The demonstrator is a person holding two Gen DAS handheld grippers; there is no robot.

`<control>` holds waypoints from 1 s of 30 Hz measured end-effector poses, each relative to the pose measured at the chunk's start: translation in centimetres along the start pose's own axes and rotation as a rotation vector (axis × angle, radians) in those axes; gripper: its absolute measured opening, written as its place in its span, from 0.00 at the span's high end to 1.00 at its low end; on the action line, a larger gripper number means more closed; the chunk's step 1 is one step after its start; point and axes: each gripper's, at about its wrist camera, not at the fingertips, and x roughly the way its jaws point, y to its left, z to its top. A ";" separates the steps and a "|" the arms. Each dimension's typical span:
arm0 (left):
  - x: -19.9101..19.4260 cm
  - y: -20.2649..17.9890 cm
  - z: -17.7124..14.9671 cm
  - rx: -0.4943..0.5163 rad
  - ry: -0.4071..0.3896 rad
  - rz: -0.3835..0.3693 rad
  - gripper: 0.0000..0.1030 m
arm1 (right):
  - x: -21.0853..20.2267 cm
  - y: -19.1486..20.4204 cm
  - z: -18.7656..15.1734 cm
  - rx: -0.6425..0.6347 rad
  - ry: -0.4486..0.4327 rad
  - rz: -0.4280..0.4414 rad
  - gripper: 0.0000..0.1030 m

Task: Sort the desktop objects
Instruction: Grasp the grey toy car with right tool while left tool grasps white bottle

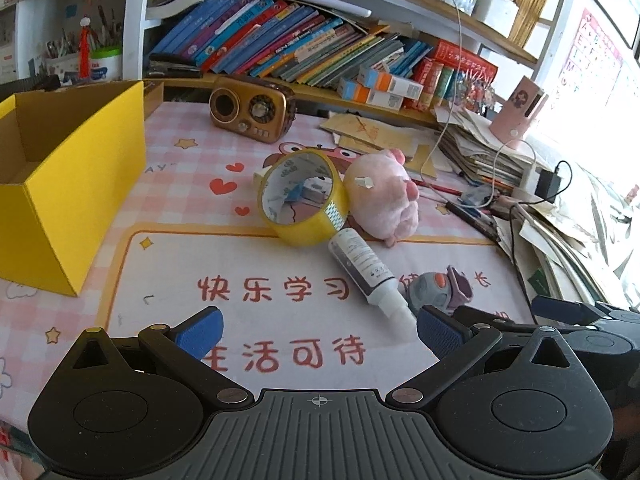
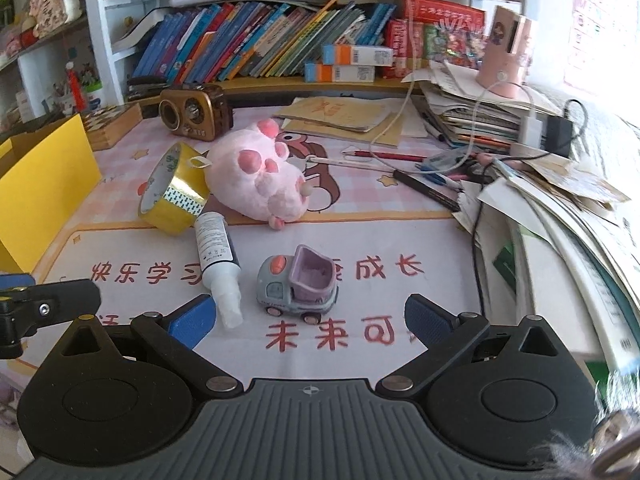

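Observation:
A yellow tape roll [image 1: 301,199] [image 2: 175,190] stands on edge mid-desk, against a pink plush pig [image 1: 384,196] [image 2: 260,178]. A white spray bottle [image 1: 370,276] [image 2: 218,266] lies in front of them, nozzle toward me. A small grey-purple toy truck [image 2: 298,286] [image 1: 438,290] stands to its right. An open yellow cardboard box [image 1: 64,184] [image 2: 44,184] sits at the left. My left gripper [image 1: 318,330] is open, low over the mat, short of the bottle. My right gripper [image 2: 308,320] is open just in front of the truck.
A brown retro radio [image 1: 252,109] [image 2: 196,112] stands at the back by a shelf of books [image 1: 280,44]. Pens [image 2: 426,190], cables, a charger [image 2: 554,130] and stacked papers [image 2: 560,216] crowd the right side. A wooden chess box [image 2: 114,124] lies behind the yellow box.

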 end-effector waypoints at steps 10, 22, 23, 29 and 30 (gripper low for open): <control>2.6 -0.8 1.2 -0.017 0.018 0.063 0.00 | 4.3 -0.7 1.4 -0.038 0.049 0.065 0.09; 5.8 -2.2 2.5 -0.002 0.049 0.065 0.00 | 7.6 -1.7 1.6 -0.073 0.125 0.127 0.40; 6.1 -2.4 2.6 -0.001 0.051 0.056 0.00 | 7.6 -1.9 1.6 -0.072 0.122 0.126 0.40; 8.4 -4.2 3.0 0.035 0.059 0.054 0.09 | 7.2 -3.9 1.6 -0.049 0.116 0.096 0.40; 8.7 -4.6 3.0 0.048 0.057 0.064 0.13 | 7.1 -4.2 1.6 -0.047 0.116 0.093 0.40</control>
